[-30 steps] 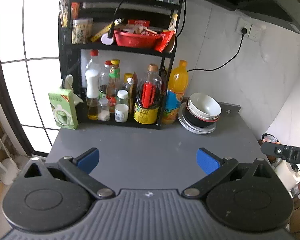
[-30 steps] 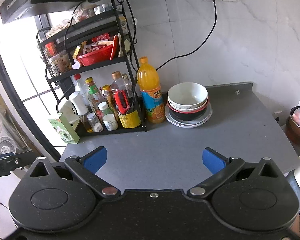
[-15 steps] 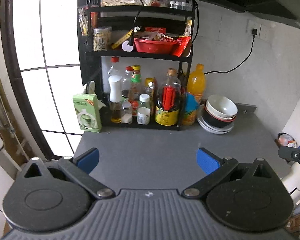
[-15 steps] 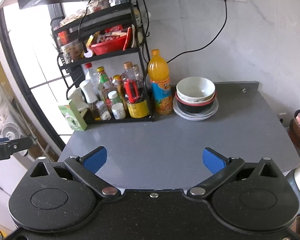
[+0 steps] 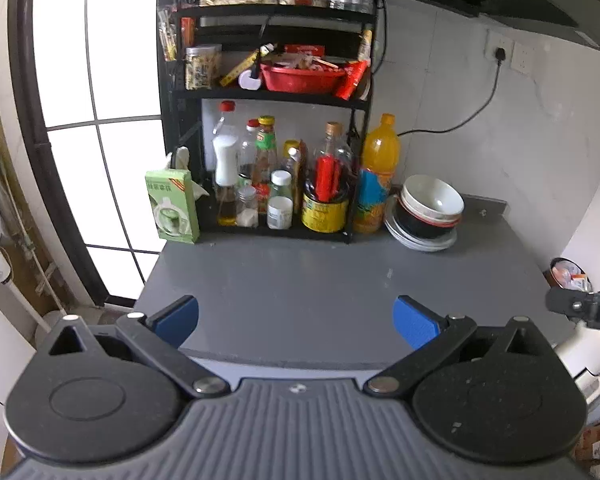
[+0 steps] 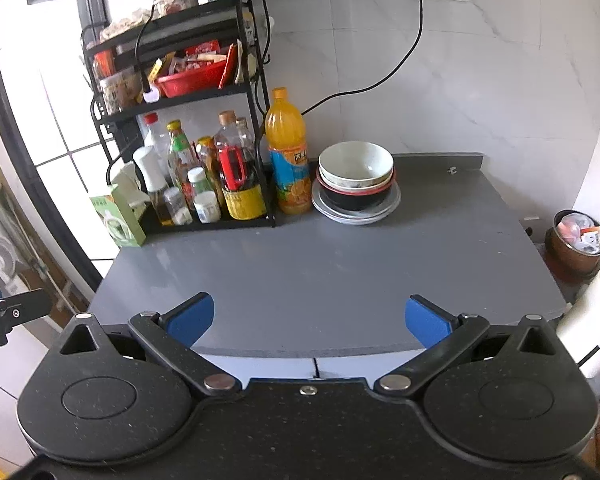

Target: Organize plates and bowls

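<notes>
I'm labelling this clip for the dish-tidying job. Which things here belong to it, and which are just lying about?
Belongs to the job:
white bowl
black bowl with red rim
plates under them

Just lying about:
orange drink bottle
black rack of condiment bottles
red basket
green carton

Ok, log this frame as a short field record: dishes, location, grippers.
dishes: white bowl on a black bowl, on plates, one stack
location: back of the grey counter, beside the orange bottle by the rack
left gripper: open, empty, at the near edge
right gripper: open, empty, at the near edge
</notes>
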The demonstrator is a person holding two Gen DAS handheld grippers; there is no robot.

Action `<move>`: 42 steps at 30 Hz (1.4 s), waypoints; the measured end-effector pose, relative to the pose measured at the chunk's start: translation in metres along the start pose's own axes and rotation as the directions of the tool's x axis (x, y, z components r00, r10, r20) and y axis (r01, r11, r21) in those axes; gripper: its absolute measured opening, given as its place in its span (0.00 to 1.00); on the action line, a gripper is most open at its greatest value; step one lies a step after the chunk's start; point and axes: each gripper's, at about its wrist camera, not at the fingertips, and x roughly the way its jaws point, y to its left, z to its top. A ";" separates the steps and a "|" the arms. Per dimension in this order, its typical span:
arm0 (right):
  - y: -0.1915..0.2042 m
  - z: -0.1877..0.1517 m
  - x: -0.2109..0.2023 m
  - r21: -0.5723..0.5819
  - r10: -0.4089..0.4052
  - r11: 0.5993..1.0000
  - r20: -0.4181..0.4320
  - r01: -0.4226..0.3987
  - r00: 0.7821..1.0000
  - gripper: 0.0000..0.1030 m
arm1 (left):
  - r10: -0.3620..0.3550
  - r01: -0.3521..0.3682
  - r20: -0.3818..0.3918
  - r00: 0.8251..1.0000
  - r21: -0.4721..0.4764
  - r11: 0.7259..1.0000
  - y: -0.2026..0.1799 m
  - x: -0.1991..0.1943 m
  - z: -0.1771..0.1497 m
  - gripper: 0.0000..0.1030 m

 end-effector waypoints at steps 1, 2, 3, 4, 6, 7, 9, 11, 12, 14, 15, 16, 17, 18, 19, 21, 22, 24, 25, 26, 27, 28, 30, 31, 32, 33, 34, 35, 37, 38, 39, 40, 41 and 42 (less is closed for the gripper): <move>0.000 -0.001 -0.001 -0.007 -0.002 1.000 -0.002 0.002 1.000 1.00 | -0.007 0.007 0.000 1.000 0.006 1.000 -0.004 -0.001 -0.003 1.00; 0.001 -0.003 -0.001 -0.014 -0.002 1.000 -0.004 0.002 1.000 1.00 | -0.013 0.013 -0.002 1.000 0.015 1.000 -0.009 -0.003 -0.006 1.00; 0.001 -0.005 -0.002 -0.021 -0.004 1.000 -0.007 0.003 1.000 1.00 | -0.015 0.015 -0.002 1.000 0.025 1.000 -0.014 -0.004 -0.009 1.00; 0.001 -0.007 -0.002 -0.026 -0.005 1.000 -0.010 0.005 1.000 1.00 | -0.017 0.017 -0.001 1.000 0.033 0.999 -0.017 -0.004 -0.011 1.00; 0.000 -0.010 -0.003 -0.029 -0.014 1.000 -0.015 0.014 1.000 1.00 | -0.019 0.019 -0.003 1.000 0.043 0.999 -0.023 -0.004 -0.013 1.00; 0.000 -0.012 -0.003 -0.028 -0.019 0.999 -0.016 0.018 1.000 1.00 | -0.018 0.018 -0.001 1.000 0.046 0.999 -0.024 -0.004 -0.014 1.00; -0.003 -0.015 -0.005 -0.023 -0.031 0.999 -0.012 0.030 0.999 1.00 | -0.014 0.014 0.005 1.000 0.043 0.999 -0.027 -0.005 -0.015 1.00; -0.007 -0.018 -0.008 -0.011 -0.035 0.999 0.005 0.035 0.999 1.00 | -0.024 0.024 0.005 1.000 0.028 0.999 -0.028 -0.005 -0.017 1.00; -0.010 -0.018 -0.009 0.000 -0.037 0.999 0.005 0.037 0.999 1.00 | -0.035 0.035 0.004 0.999 0.028 0.999 -0.029 -0.004 -0.018 1.00; -0.015 -0.018 -0.010 0.016 -0.040 0.999 0.007 0.040 0.999 1.00 | -0.048 0.048 -0.001 0.999 0.040 0.998 -0.034 -0.003 -0.022 1.00; -0.017 -0.018 -0.010 0.018 -0.044 0.999 0.010 0.043 0.999 1.00 | -0.055 0.055 -0.004 0.998 0.049 0.997 -0.037 -0.002 -0.023 1.00; -0.018 -0.019 -0.011 0.018 -0.050 0.999 0.010 0.049 0.999 1.00 | -0.070 0.070 -0.010 0.998 0.054 0.996 -0.039 -0.001 -0.024 1.00; -0.019 -0.020 -0.010 0.016 -0.054 0.998 0.006 0.054 0.999 1.00 | -0.083 0.083 -0.015 0.996 0.053 0.995 -0.041 0.000 -0.024 1.00; -0.019 -0.020 -0.010 0.014 -0.056 0.998 0.002 0.055 0.998 1.00 | -0.097 0.098 -0.015 0.995 0.049 0.994 -0.041 0.001 -0.024 1.00; -0.019 -0.021 -0.010 0.012 -0.056 0.998 -0.001 0.056 0.998 1.00 | -0.103 0.104 -0.014 0.995 0.048 0.993 -0.042 0.002 -0.024 1.00; -0.018 -0.021 -0.009 0.008 -0.055 0.998 -0.002 0.056 0.998 1.00 | -0.104 0.105 -0.015 0.994 0.055 0.993 -0.045 0.004 -0.023 1.00; -0.018 -0.021 -0.009 0.007 -0.053 0.999 -0.003 0.053 0.999 1.00 | -0.107 0.107 -0.017 0.994 0.056 0.993 -0.045 0.005 -0.022 1.00; -0.018 -0.020 -0.009 0.012 -0.051 0.999 -0.004 0.051 0.999 1.00 | -0.120 0.121 -0.022 0.993 0.056 0.991 -0.047 0.006 -0.022 1.00; -0.018 -0.020 -0.009 0.010 -0.051 0.999 -0.002 0.051 0.999 1.00 | -0.125 0.127 -0.023 0.992 0.057 0.990 -0.048 0.007 -0.021 1.00; -0.017 -0.020 -0.009 0.006 -0.050 0.999 -0.001 0.050 0.999 1.00 | -0.135 0.136 -0.023 0.991 0.062 0.989 -0.049 0.007 -0.021 1.00; -0.016 -0.020 -0.010 0.002 -0.052 0.999 0.001 0.052 0.999 1.00 | -0.139 0.140 -0.024 0.990 0.070 0.988 -0.050 0.007 -0.021 1.00; -0.016 -0.020 -0.010 0.000 -0.052 0.999 0.001 0.052 0.999 1.00 | -0.137 0.139 -0.024 0.990 0.076 0.987 -0.052 0.007 -0.021 1.00; -0.016 -0.021 -0.011 -0.002 -0.053 0.999 0.000 0.053 0.999 1.00 | -0.141 0.143 -0.024 0.990 0.080 0.987 -0.053 0.008 -0.020 1.00; -0.016 -0.020 -0.011 -0.002 -0.056 0.998 -0.002 0.056 0.998 1.00 | -0.146 0.147 -0.025 0.989 0.077 0.986 -0.052 0.008 -0.020 1.00; -0.016 -0.020 -0.011 -0.002 -0.059 0.998 -0.003 0.059 0.998 1.00 | -0.146 0.147 -0.025 0.989 0.073 0.986 -0.053 0.009 -0.019 1.00; -0.017 -0.019 -0.011 -0.001 -0.060 0.998 -0.004 0.060 0.998 1.00 | -0.143 0.144 -0.025 0.989 0.072 0.987 -0.052 0.009 -0.019 1.00; -0.017 -0.018 -0.011 -0.001 -0.060 0.998 -0.003 0.060 0.998 1.00 | -0.143 0.145 -0.025 0.989 0.071 0.987 -0.052 0.010 -0.018 1.00; -0.017 -0.018 -0.012 -0.002 -0.061 0.998 -0.001 0.061 0.998 1.00 | -0.147 0.148 -0.026 0.989 0.071 0.986 -0.051 0.010 -0.018 1.00; -0.017 -0.017 -0.012 -0.002 -0.063 0.998 0.000 0.063 0.998 1.00 | -0.144 0.146 -0.032 0.989 0.071 0.987 -0.052 0.011 -0.017 1.00; -0.017 -0.018 -0.012 0.000 -0.064 0.998 -0.002 0.064 0.998 1.00 | -0.141 0.143 -0.034 0.989 0.072 0.987 -0.052 0.012 -0.017 1.00; -0.017 -0.018 -0.011 0.000 -0.062 0.998 -0.005 0.062 0.998 1.00 | -0.138 0.141 -0.035 0.990 0.073 0.987 -0.052 0.012 -0.017 1.00; -0.018 -0.018 -0.011 -0.001 -0.060 0.998 -0.006 0.060 0.998 1.00 | -0.135 0.137 -0.035 0.990 0.075 0.988 -0.052 0.012 -0.018 1.00; -0.018 -0.018 -0.011 -0.001 -0.060 0.998 -0.007 0.060 0.998 1.00 | -0.132 0.134 -0.037 0.991 0.076 0.988 -0.053 0.012 -0.018 1.00; -0.018 -0.018 -0.011 -0.001 -0.060 0.998 -0.008 0.060 0.998 1.00 | -0.131 0.133 -0.038 0.991 0.074 0.988 -0.052 0.013 -0.018 1.00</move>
